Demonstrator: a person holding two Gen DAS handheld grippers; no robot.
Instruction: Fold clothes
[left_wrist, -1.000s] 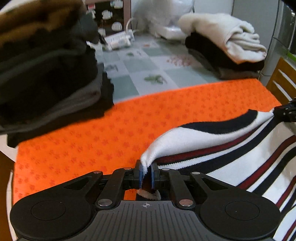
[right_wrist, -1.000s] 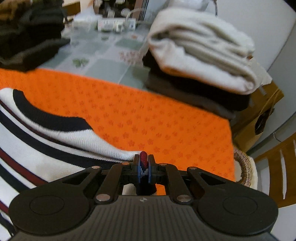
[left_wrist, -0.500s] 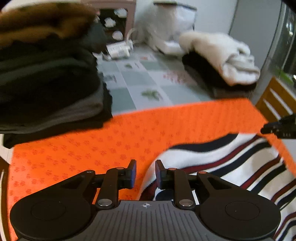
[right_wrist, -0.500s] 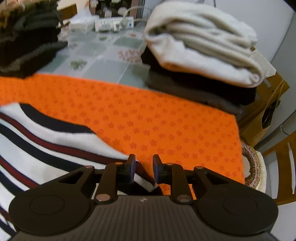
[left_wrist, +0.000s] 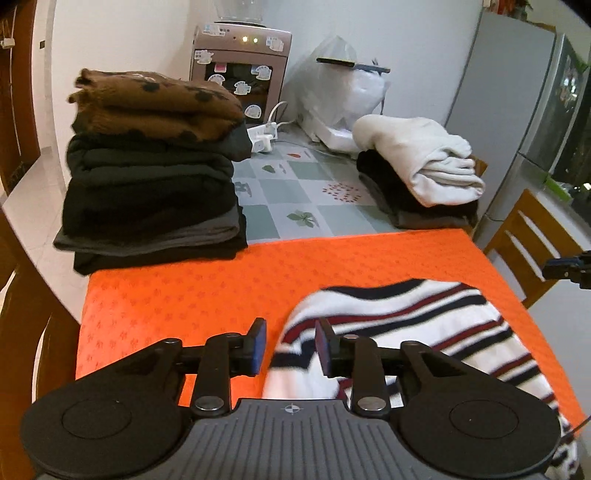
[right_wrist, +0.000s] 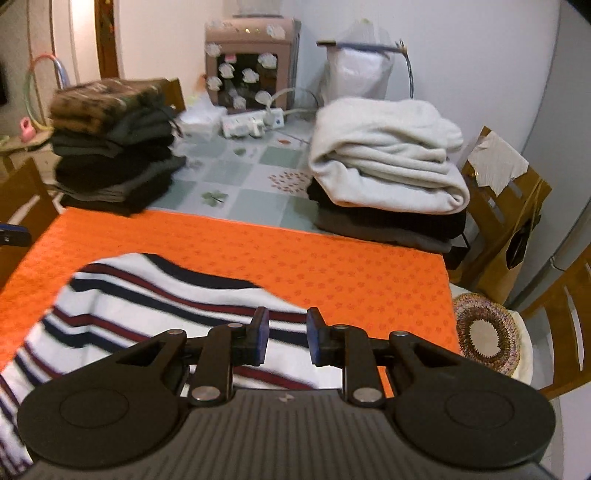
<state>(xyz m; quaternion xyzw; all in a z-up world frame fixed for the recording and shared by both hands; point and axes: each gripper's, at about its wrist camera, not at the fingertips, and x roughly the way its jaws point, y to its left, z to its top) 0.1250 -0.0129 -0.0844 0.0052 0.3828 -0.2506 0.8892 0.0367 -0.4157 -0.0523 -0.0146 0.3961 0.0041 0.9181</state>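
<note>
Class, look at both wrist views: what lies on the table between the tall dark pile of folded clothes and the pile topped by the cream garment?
Between the dark pile and the cream-topped pile lies only bare checked tablecloth; both views show it.

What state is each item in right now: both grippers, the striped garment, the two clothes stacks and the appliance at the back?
Left gripper: jaws opening, nothing between the pads.
Right gripper: open, holding nothing.
Striped sweater: lying released on the orange mat.
Dark stack: folded, brown piece on top.
Cream stack: folded over dark garments.
Appliance: indicator lights lit.
</note>
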